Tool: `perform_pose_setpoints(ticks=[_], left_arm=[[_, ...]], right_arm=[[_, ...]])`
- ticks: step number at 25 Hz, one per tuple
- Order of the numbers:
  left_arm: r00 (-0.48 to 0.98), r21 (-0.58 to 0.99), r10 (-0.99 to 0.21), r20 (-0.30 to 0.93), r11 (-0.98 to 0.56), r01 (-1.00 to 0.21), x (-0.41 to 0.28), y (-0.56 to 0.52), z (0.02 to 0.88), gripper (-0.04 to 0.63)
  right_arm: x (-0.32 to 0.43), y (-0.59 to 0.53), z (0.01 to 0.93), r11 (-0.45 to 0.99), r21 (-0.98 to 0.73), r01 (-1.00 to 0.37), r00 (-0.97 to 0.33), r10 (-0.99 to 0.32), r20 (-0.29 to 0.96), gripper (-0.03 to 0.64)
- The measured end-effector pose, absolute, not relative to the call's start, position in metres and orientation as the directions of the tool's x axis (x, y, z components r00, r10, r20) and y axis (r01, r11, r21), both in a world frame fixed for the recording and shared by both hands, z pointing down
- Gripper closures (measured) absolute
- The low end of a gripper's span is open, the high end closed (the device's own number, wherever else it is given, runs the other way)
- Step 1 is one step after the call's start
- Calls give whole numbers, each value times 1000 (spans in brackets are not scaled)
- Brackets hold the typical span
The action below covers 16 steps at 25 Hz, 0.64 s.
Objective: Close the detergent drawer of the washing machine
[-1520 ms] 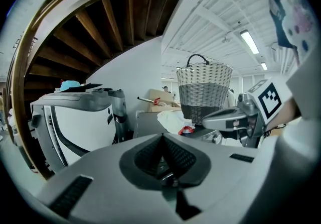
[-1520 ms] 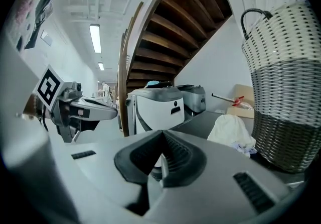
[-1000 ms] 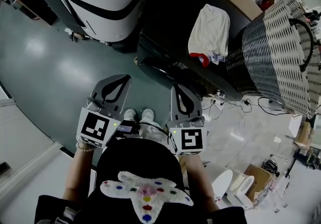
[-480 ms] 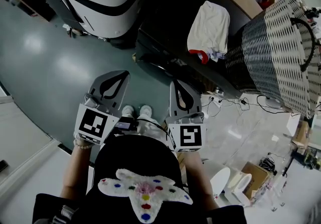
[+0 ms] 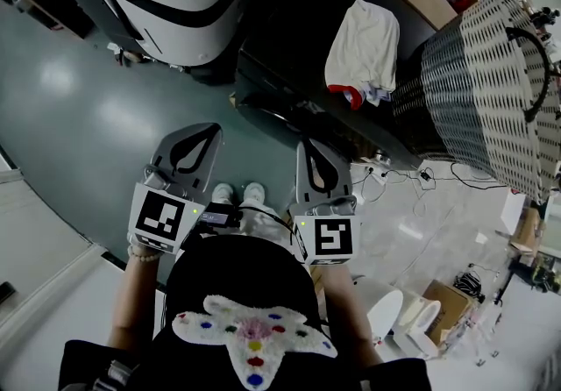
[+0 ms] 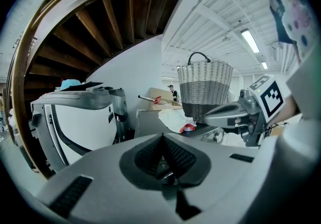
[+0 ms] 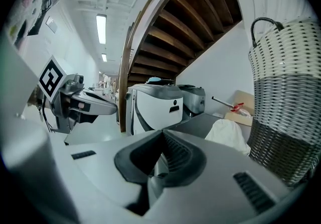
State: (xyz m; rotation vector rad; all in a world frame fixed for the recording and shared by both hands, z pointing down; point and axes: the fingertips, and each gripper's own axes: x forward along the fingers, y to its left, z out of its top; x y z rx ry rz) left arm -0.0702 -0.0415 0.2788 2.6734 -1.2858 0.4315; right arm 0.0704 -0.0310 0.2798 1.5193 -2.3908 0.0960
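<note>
In the last second almost nothing has changed. Both grippers hang where they were in front of me, and only the head view has drifted a touch, so the task is no further along. The left gripper is fully closed with nothing between its jaws. The right gripper is closed too, empty and touching nothing. Both point out over the floor toward the dark washing machine, well apart from it. A cloth and a woven basket sit on its top. I cannot make out the detergent drawer, so I can't say whether it is open or shut.
</note>
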Motion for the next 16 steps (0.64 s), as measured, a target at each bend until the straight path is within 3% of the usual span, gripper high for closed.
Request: perform_pose_setpoints(ticks=[16], left_arm=[[584,-4,-749,311,-616,-788,-72,-40,278,583]], right_arm=[[72,-24,287,443,117,-889,-389,-865,317,612]])
